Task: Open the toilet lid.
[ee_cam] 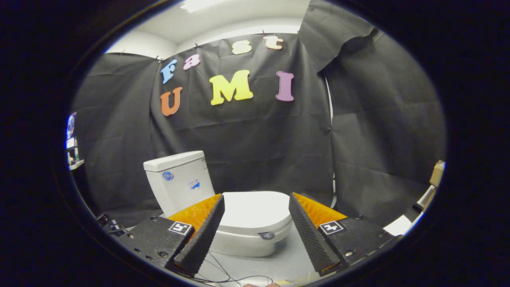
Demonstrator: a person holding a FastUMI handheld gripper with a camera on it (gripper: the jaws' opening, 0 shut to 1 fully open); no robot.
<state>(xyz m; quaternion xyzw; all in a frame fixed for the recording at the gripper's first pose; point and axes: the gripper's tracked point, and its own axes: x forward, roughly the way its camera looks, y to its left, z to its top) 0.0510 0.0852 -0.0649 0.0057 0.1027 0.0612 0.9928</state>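
toilet [239, 215] stands ahead of the tool [257, 203], white against the black cloth wall [247, 135], its tank [177, 179] up at about 10 o'clock from the fingers and its bowl [243, 245] resting on the pale floor [279, 263]. the toilet lid [255, 209] lies flat and closed on the bowl, seen in the gap between the two fingers and a little beyond them. the tool is spread wide, its fingers well apart and gripping nothing; neither one touches the lid or the bowl.

judging from this, the approach is not yet finished, and the risks lie in the contact. the lid's front edge, toward 6 o'clock, looks thin and smooth, so a finger that comes in too high may skate over the top instead of catching under the lip. coming in too low could jam a finger against the bowl rim. if the lid is lifted only partway and let go, it may drop back shut. thin cables [227, 275] trail on the floor near 6 o'clock, just below the fingers, and could snag the tool if it dips low.
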